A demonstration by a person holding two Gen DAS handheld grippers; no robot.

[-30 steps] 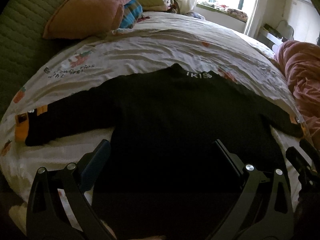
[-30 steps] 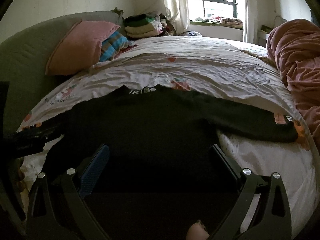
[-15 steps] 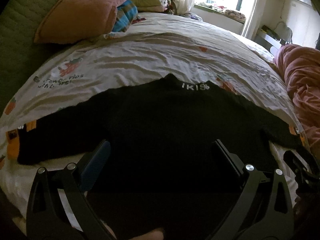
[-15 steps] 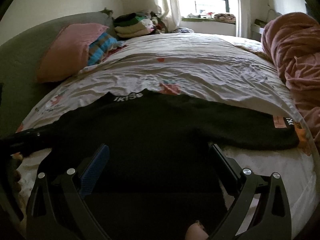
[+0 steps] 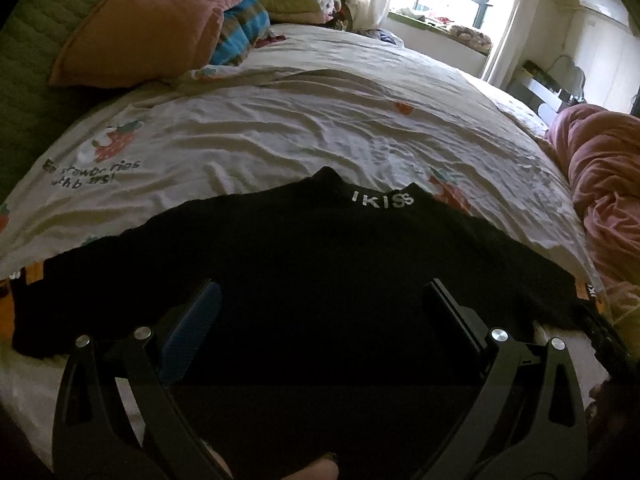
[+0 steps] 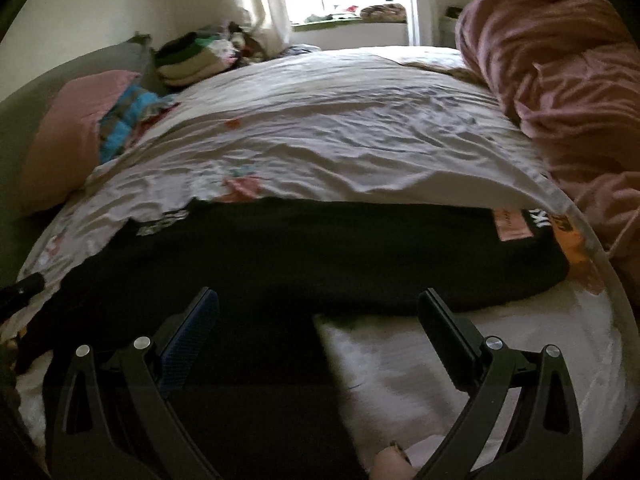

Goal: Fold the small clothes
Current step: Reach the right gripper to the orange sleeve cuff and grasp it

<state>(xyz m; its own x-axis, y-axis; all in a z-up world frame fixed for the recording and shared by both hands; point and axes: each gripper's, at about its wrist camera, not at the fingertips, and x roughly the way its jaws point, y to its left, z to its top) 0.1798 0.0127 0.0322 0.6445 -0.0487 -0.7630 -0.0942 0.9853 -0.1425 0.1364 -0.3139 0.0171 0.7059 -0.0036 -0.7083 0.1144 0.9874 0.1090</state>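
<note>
A black long-sleeved top [image 5: 320,264] lies flat on the bed, sleeves spread left and right, white letters at its collar [image 5: 382,199]. My left gripper [image 5: 322,304] is open and empty over the top's body. My right gripper [image 6: 318,316] is open and empty over the top's right side, where the right sleeve [image 6: 420,256] runs out to an orange-and-pink cuff [image 6: 516,226]. The left sleeve's cuff [image 5: 24,304] lies at the bed's left edge. The right gripper's tip [image 5: 604,336] shows at the left wrist view's right edge.
The bed sheet [image 5: 320,120] is white with strawberry prints. A pink pillow [image 5: 148,24] and a striped cloth [image 5: 240,36] lie at the headboard. Folded clothes [image 5: 296,0] are stacked at the far corner. A pink duvet [image 6: 560,92] is heaped on the right.
Both grippers have moved. The left one has shifted forward, so the collar sits lower. The right one has swung right, toward the right sleeve and bare sheet. Both stay open.
</note>
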